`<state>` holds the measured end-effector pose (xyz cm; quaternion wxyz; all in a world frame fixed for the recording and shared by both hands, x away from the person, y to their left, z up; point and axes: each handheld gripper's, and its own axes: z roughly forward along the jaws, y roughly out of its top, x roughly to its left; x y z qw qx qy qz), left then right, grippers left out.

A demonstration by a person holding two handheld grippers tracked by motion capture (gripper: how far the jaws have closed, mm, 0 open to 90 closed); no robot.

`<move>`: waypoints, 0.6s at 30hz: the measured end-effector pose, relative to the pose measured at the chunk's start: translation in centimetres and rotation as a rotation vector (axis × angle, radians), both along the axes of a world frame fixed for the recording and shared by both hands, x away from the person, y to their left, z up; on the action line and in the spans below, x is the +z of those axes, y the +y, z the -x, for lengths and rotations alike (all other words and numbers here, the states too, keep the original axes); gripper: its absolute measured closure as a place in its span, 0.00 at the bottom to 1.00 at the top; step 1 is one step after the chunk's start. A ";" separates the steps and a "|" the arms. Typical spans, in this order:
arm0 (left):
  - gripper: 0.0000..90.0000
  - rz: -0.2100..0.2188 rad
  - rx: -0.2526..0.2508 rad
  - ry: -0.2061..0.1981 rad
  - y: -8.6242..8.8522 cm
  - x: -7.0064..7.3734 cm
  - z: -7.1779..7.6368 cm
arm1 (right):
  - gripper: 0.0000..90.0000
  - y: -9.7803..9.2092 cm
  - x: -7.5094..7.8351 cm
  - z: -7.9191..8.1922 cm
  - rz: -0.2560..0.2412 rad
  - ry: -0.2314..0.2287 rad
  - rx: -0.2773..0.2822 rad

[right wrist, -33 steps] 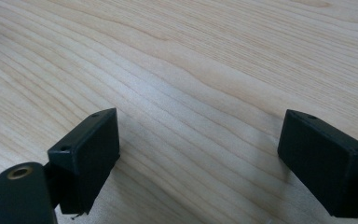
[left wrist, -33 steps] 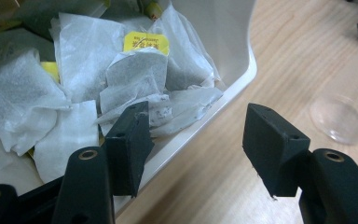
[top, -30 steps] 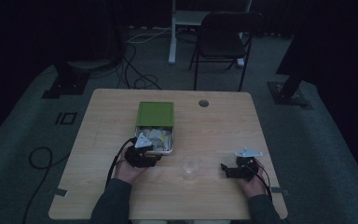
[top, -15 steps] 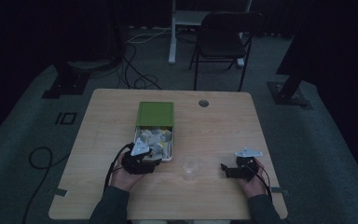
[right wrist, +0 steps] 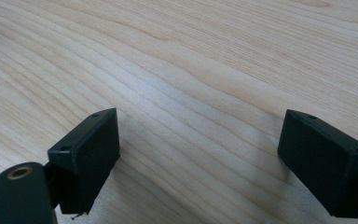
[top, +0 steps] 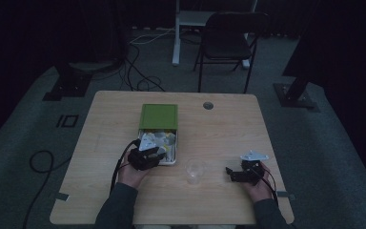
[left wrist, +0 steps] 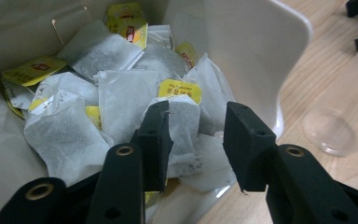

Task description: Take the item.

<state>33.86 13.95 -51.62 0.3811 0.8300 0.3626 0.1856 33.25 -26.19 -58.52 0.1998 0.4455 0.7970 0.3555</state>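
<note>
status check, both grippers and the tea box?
Left gripper open, jaws over the tea bags in the box, nothing gripped. Right gripper open, over bare table. Clear cup stands between the hands, empty, nothing blocking.

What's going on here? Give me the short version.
A person sits at a wooden table with a gripper in each hand. The left gripper is open, its fingers poised over a heap of tea bags in a white box with a green lid. Nothing is gripped. The right gripper is open wide over bare wood, idle. A clear cup stands empty between the two hands.
</note>
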 end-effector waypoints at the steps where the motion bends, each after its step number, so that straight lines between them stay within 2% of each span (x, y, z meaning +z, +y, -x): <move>1: 0.72 -0.002 0.004 -0.001 -0.1 -0.1 -0.1 | 0.14 0.0 0.0 0.0 0.000 0.000 0.000; 10: 0.75 -0.059 0.014 -0.013 -0.8 -0.6 -0.6 | 0.14 0.0 0.0 0.0 0.000 0.000 0.000; 14: 0.80 -0.073 0.019 -0.020 -0.8 -0.7 -0.6 | 0.14 0.0 0.0 0.0 0.000 0.000 0.000; 18: 0.90 -0.080 0.012 -0.009 -0.7 -0.6 -0.6 | 0.14 0.0 0.0 0.0 0.000 0.000 0.000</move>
